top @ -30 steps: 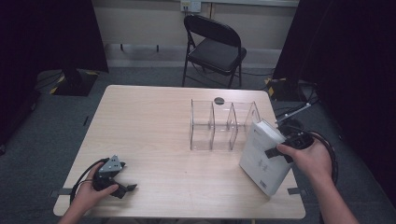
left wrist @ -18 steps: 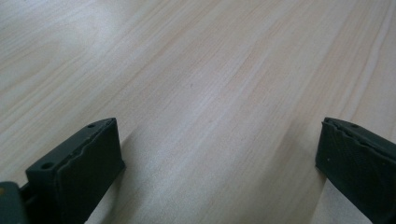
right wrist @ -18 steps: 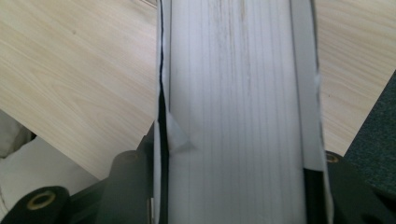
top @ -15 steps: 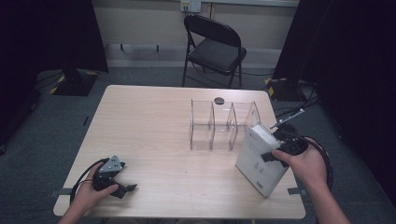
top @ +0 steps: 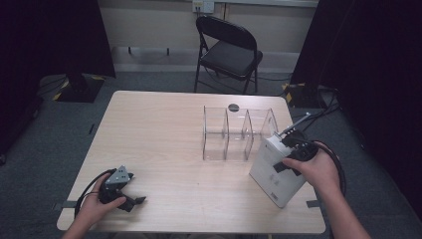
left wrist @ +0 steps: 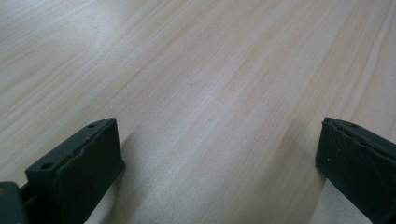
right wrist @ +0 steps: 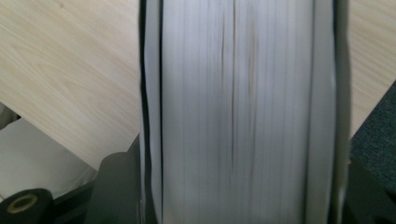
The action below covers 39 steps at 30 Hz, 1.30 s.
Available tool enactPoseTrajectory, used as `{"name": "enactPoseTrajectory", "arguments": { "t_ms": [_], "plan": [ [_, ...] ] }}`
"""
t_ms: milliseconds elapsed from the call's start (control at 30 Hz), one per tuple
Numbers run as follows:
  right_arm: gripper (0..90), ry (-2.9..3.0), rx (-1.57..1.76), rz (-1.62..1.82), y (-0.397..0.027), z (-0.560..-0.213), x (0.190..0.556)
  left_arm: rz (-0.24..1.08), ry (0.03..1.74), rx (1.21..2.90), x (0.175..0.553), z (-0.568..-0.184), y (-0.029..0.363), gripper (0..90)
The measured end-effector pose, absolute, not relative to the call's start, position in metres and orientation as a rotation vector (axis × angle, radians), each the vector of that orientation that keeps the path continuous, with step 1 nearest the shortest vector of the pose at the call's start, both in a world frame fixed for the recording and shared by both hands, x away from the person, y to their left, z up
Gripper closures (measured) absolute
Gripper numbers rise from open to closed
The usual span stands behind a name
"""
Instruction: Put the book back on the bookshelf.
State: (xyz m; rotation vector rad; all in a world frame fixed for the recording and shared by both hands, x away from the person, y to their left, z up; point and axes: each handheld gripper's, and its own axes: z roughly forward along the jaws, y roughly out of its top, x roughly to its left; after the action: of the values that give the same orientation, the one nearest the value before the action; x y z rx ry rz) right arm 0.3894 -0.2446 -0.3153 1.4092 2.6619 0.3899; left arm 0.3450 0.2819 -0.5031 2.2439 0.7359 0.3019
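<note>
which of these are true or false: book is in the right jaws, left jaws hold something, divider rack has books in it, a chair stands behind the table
1. The book sits between the right gripper jaws. True; the jaws have just been opening.
2. The left gripper holds something. False: its jaws are open over bare table.
3. The clear divider rack has books in it. False: its slots are empty.
4. A folding chair stands behind the table. True.

The pale, matt wood-grain table (top: 164, 139) bears a clear glossy plastic divider rack (top: 234, 134) and a white paper-paged book (top: 273, 167).
</note>
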Motion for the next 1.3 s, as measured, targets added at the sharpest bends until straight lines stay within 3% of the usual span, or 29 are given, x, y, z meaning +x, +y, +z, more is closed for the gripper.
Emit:
{"name": "enactPoseTrajectory", "arguments": {
  "t_ms": [367, 1300],
  "plan": [
    [51.7, 2.682, 1.404, 0.314, -0.235, -0.319, 0.398, 0.3, 0.735, 2.247, 0.345, -0.503, 0.282, 0.0],
    [52.1, 2.592, 1.592, 0.329, -0.262, -0.295, 0.408, 0.296, 0.739, 2.246, 0.345, -0.503, 0.282, 0.0]
  ]
}}
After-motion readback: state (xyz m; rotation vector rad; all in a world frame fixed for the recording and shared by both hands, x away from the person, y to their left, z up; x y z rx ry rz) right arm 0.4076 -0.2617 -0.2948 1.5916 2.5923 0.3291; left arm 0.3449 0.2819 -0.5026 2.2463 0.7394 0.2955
